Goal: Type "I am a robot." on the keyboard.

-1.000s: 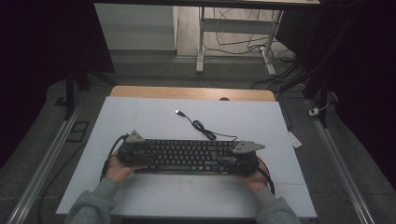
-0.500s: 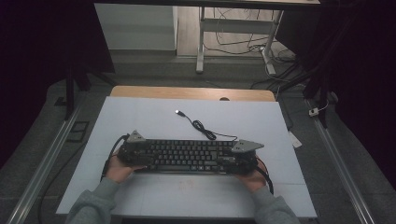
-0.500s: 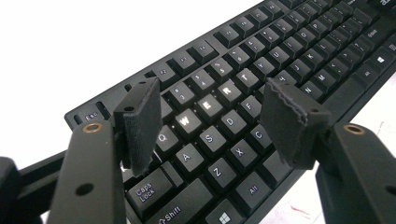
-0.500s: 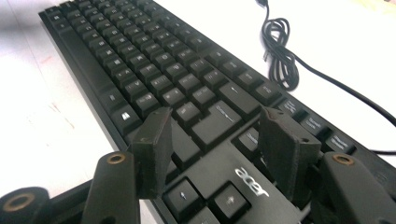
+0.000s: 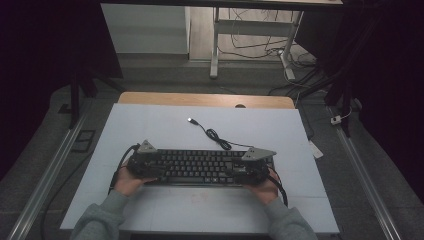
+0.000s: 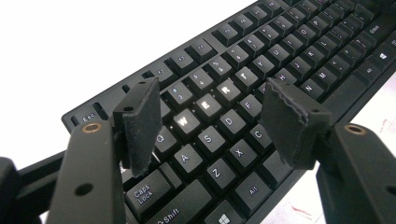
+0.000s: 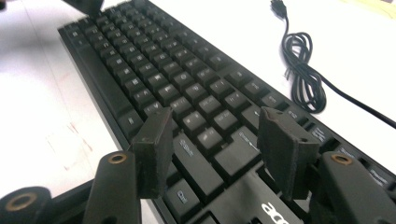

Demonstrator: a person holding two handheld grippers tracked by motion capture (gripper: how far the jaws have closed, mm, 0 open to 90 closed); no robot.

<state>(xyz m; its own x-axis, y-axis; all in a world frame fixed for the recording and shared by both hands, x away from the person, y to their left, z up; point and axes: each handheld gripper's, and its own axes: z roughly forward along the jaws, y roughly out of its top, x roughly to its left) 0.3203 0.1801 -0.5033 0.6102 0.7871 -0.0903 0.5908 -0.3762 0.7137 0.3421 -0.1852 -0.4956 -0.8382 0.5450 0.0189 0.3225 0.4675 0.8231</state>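
A black keyboard (image 5: 200,167) lies flat near the front of the white table, its keys facing up. My left gripper (image 5: 149,166) is over its left end. In the left gripper view my gripper (image 6: 210,95) stands open just above the Q-to-C keys of the keyboard (image 6: 280,51). My right gripper (image 5: 251,169) is over the right end. In the right gripper view my gripper (image 7: 215,122) hovers open above the keys near the enter block of the keyboard (image 7: 154,60). Its jaws have just been closing slightly, with nothing pinched between them. A hand holds each gripper.
The keyboard's black cable (image 5: 216,135) coils behind it and ends in a loose USB plug (image 5: 190,120); the cable (image 7: 303,70) also lies to the right in the right gripper view. The white table top (image 5: 150,120) has a wooden strip (image 5: 200,99) at the back. Floor rails flank it.
The right gripper has edged a little to the left over the keyboard's end. The left gripper and the keyboard look the same.
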